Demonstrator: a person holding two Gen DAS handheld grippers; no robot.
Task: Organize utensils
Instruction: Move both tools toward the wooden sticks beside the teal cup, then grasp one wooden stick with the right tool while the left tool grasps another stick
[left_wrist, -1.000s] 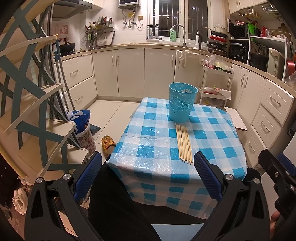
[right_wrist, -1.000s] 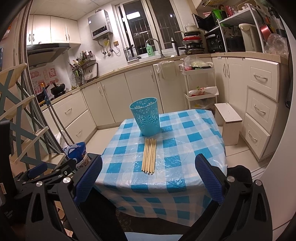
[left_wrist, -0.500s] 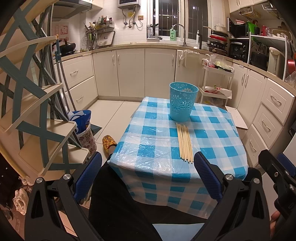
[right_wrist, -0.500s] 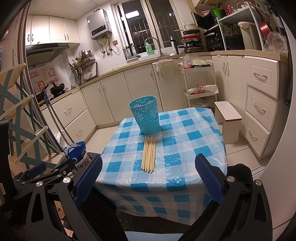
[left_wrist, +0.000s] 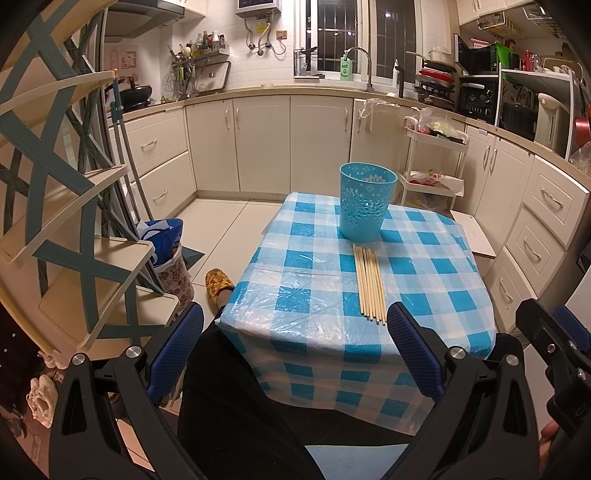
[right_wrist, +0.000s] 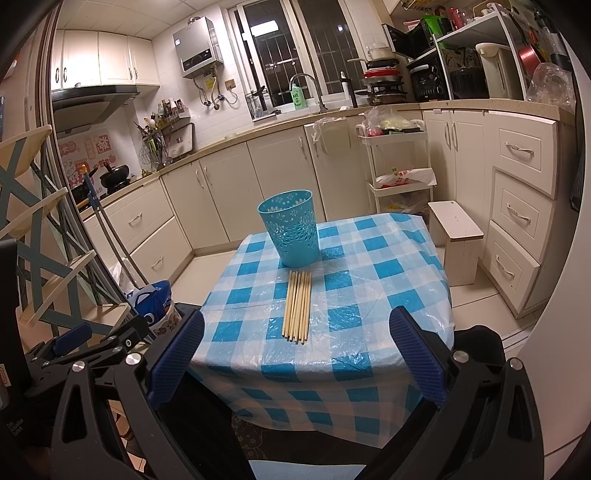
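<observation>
Chopsticks (left_wrist: 369, 284) all lie in a flat row mid-table (left_wrist: 317, 317), just in front of the blue cup (left_wrist: 365, 206), none yet inside, while both grippers (left_wrist: 295, 354) (right_wrist: 295, 354) hang spread wide and empty short of the table's near edge.

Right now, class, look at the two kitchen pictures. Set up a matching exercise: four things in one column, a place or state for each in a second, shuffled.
Things:
1. chopsticks
2. blue cup
3. left tongs
4. slipper

Places or states:
A. on the floor left of the table
B. upright on the checked tablecloth
C. lying flat in a row in front of the cup
D. open, holding nothing

Pairs: 1-C, 2-B, 3-D, 4-A
</observation>
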